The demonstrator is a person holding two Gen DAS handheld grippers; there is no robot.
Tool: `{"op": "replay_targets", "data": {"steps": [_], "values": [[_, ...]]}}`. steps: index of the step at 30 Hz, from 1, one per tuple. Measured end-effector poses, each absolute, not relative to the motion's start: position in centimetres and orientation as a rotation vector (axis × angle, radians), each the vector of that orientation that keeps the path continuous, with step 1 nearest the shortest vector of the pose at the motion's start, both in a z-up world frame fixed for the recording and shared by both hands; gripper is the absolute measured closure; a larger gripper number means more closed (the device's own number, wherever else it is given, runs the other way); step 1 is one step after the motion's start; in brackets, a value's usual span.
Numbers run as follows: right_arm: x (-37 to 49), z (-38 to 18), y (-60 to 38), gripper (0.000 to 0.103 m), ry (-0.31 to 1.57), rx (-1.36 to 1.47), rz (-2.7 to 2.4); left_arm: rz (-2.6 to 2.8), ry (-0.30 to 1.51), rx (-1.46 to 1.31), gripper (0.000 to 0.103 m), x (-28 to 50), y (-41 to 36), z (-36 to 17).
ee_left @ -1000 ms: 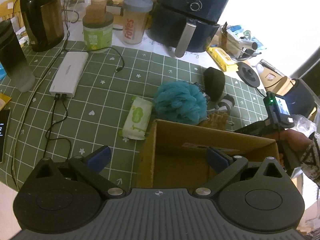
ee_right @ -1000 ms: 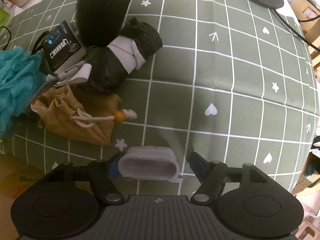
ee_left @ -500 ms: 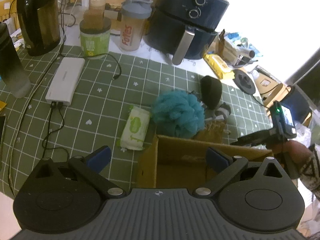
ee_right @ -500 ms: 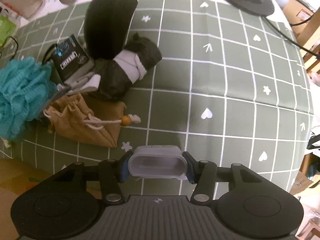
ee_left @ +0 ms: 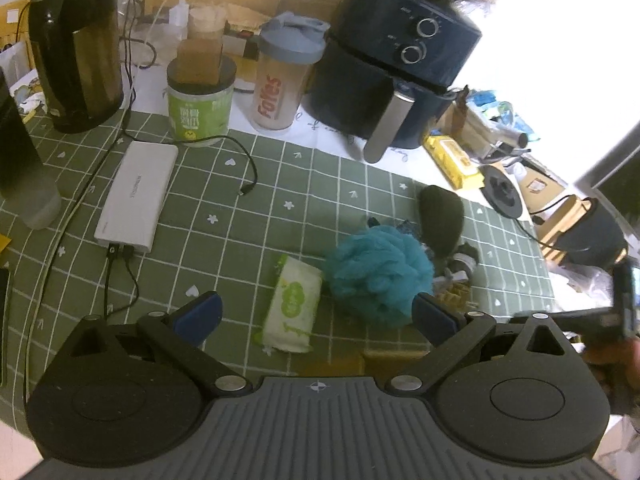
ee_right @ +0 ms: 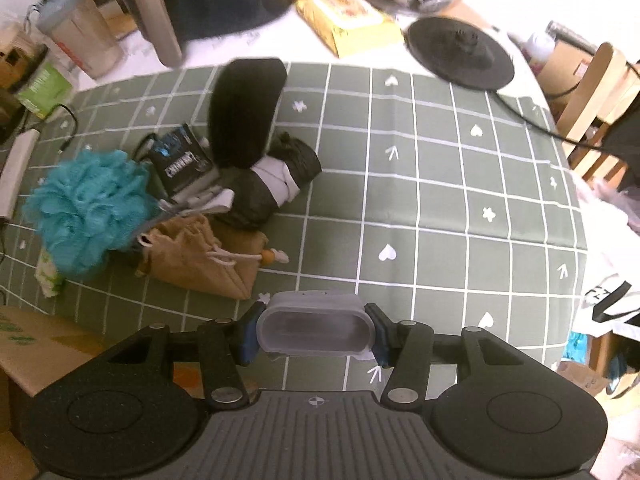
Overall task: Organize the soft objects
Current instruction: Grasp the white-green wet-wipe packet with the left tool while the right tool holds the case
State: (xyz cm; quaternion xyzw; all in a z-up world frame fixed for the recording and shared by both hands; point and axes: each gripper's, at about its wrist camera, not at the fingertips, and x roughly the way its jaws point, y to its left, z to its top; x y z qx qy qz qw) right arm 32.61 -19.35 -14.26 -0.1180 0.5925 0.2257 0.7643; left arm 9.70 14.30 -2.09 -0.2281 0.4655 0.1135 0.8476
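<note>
Right gripper (ee_right: 315,334) pinching a soft translucent grey case (ee_right: 316,330) above a green checked tablecloth (ee_right: 440,200).

The case sits squeezed between both blue pads, the jaws having just closed onto it. Beyond lie a tan drawstring pouch (ee_right: 200,260), a teal bath pouf (ee_right: 86,212) and a black bundle (ee_right: 272,180). The left gripper (ee_left: 316,316) holds nothing, fingers spread wide over a tissue pack (ee_left: 294,308), near a cardboard box (ee_right: 36,344).

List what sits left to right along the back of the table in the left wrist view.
Kettle → green jar → shaker bottle → air fryer → yellow pack → black round base.
</note>
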Motion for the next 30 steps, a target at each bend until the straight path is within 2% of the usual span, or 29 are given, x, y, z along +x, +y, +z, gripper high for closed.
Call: {"op": "replay_targets", "data": {"steps": [12, 14, 15, 16, 29, 30], "values": [[30.9, -10.2, -20.4, 0.048, 1.214, -0.179, 0.509, 0.127, 1.164, -0.387, 0.001, 15.7, 15.8, -8.4], [30.8, -9.5, -20.7, 0.048, 1.201, -0.166, 0.508, 0.101, 1.212, -0.361, 0.006, 16.7, 15.5, -9.8], [30.8, -9.2, -20.8, 0.048, 1.196, -0.162, 0.506, 0.086, 1.236, -0.350, 0.016, 17.2, 15.4, -10.5], [30.8, -8.9, -21.0, 0.048, 1.190, -0.157, 0.503, 0.083, 1.267, -0.340, 0.017, 17.7, 15.3, -11.2], [29.4, -7.4, -23.2, 0.048, 1.165, -0.075, 0.462, 0.059, 1.424, -0.250, 0.018, 20.4, 14.5, -17.3], [29.3, -7.4, -23.4, 0.048, 1.163, -0.069, 0.458, 0.062, 1.430, -0.238, 0.021, 20.6, 14.4, -17.5]]}}
